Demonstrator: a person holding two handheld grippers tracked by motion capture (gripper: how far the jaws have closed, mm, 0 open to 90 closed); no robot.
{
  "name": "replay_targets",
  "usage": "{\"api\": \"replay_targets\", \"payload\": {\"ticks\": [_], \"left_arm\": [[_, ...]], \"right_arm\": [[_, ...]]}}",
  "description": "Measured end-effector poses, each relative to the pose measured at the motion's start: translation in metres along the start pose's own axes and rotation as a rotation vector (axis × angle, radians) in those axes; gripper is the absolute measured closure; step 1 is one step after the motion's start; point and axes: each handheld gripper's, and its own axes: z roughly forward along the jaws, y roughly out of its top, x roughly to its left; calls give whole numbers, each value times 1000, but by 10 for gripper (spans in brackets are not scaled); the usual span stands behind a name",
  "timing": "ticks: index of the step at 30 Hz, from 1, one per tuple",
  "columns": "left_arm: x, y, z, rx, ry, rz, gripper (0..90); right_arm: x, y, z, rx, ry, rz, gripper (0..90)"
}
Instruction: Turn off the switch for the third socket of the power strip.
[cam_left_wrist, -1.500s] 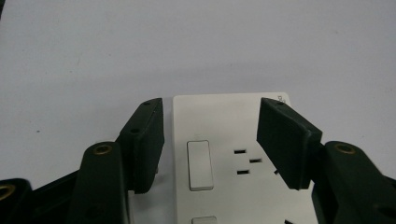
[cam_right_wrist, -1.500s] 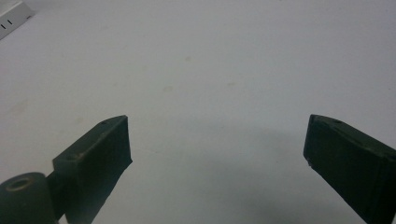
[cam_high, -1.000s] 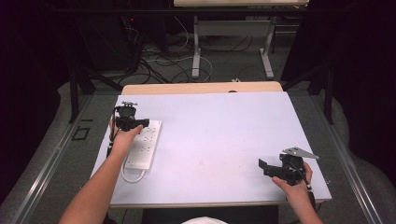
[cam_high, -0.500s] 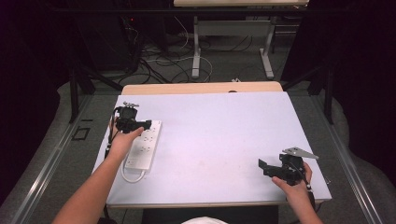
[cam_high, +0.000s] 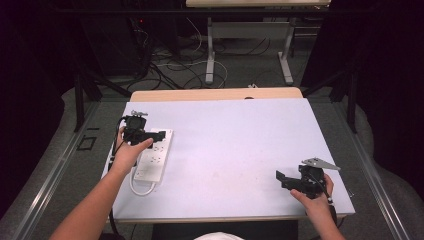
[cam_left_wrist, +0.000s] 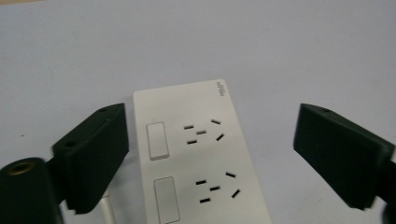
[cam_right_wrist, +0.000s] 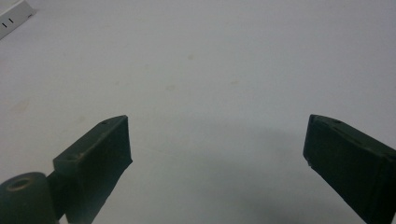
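a white power strip (cam_high: 152, 156) is lying along the left edge of the counter (cam_high: 240, 145), its cord (cam_high: 141, 188) looping off its near end toward the counter's front edge. the left hand-held gripper (cam_high: 160, 135) is hovering over the strip's far end with its jaws spread wide and nothing between them, and in the left gripper view the strip's switches and sockets (cam_left_wrist: 203, 133) are sitting in the gap between the two jaws. the right hand-held gripper (cam_high: 281, 179) is sitting near the front right corner of the counter, well apart from the strip, its jaws also gaping wide and gripping nothing above bare counter.
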Motion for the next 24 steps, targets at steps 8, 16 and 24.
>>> {"api": "replay_targets", "payload": {"ticks": [8,16,24], "left_arm": [[-12,-4,-9,-10,-59,60,2],[-18,-8,-18,-37,-90,96,2],[-19,-12,-27,-62,-109,77,2]], "right_arm": [[0,0,0,-3,-2,4,71],[0,0,0,-2,-1,2,72],[0,0,0,-4,-1,5,72]]}}
